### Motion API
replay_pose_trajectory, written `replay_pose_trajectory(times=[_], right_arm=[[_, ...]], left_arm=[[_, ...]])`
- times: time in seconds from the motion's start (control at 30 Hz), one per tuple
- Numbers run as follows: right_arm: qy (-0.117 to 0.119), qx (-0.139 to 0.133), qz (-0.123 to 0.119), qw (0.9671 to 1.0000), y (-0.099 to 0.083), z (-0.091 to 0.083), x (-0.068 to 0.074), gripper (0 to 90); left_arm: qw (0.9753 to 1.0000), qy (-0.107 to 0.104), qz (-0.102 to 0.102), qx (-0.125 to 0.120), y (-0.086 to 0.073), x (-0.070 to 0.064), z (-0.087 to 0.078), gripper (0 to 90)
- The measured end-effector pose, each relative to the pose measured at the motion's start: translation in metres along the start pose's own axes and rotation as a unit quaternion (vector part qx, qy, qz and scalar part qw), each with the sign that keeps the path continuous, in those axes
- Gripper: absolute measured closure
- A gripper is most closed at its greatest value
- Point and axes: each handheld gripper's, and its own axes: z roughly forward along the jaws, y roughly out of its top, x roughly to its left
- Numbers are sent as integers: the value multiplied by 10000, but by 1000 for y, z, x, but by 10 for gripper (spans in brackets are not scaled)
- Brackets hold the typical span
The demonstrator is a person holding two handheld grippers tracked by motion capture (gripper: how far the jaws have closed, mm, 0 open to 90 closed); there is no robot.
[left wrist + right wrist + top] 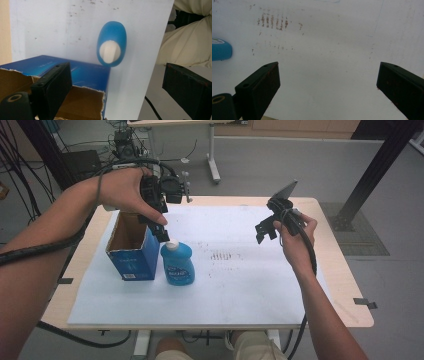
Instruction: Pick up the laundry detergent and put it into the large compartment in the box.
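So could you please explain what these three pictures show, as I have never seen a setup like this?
There is no robot here: a person sits at a table covered by a white sheet and holds a hand tool with two black jaws in each hand. The high view looks down from above the person. The other two come from small cameras riding on the tools, looking along their jaws.

On the sheet stand an open blue box and, right beside it, a blue bottle with a white cap. The left gripper hovers just above the bottle's cap, jaws open, holding nothing. The right gripper is raised over the bare sheet, also open and empty. Brownish marks stain the sheet's middle.
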Motion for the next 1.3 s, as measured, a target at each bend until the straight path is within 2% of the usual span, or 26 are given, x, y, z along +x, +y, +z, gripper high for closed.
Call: replay_pose_trajectory(times=[0.2, 0.37, 1.0, 1.3], right_arm=[[-31, -9, -20, 10000, -1, -3, 1, 49], [-21, -8, 17, 10000, -2, -3, 0, 49], [-3, 48, -19, 10000, 1, 7, 3, 49], [14, 104, -28, 9999, 4, 12, 5, 49]], left_arm=[[10000, 20, 31, 26, 5, 7, 8, 81], [9999, -67, 90, 93, 13, 12, 19, 75], [9991, -209, 235, 272, 20, 16, 86, 56], [9988, -228, 281, 339, 22, 16, 106, 55]])
